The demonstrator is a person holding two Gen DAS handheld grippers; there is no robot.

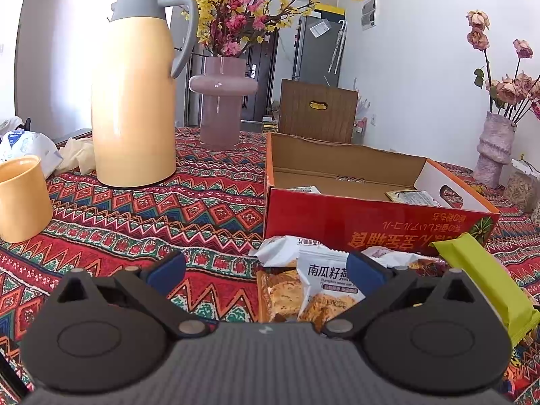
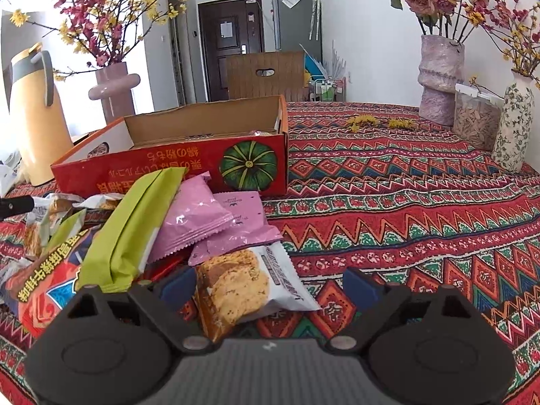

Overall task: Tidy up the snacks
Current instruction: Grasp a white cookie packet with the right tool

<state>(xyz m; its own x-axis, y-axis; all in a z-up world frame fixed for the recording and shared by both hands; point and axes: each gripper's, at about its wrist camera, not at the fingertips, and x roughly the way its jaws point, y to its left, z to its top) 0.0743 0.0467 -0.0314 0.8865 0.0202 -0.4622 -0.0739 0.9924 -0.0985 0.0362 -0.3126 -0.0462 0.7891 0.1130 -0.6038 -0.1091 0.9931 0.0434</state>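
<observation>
A: Nearest first. The right gripper (image 2: 268, 287) has its jaws wide, nothing pinched, and the cookie packet (image 2: 251, 281) lies between them, crowding the left pad.

B: So the step in hand, as I judge it, is picking up that packet?

A: Likely. To do it well, centre the jaws so both pads meet the packet's long edges together, then close gently; it looks crisp and crumbly inside, so a hard squeeze could crush it. Lift clear of the pink packets (image 2: 206, 217) at twelve o'clock, which overlap its far end.

B: And the left gripper (image 1: 266, 270)?

A: Jaws also spread, holding nothing. A pumpkin-seed packet (image 1: 329, 281) sits just ahead of it, toward its right pad, with the green packet (image 1: 479, 280) at three o'clock.

B: Where does the rest of the pile lie?

A: On the patterned worktop (image 2: 422, 209), from nine to eleven o'clock of the right gripper, leaning against the red box.

B: What does the box hold?

A: The red cardboard box (image 2: 189, 162) stands open beyond the pile at eleven o'clock. From the left wrist view a couple of flat packets lie on its floor, one near the left wall, one toward the right; most of the floor is bare cardboard.

B: Farther out?

A: A clear lidded tub (image 2: 476, 121) of pale pieces at two o'clock, between two vases of flowers. A yellow cup (image 1: 22, 199) at ten o'clock of the left gripper; its contents are hidden.
</observation>
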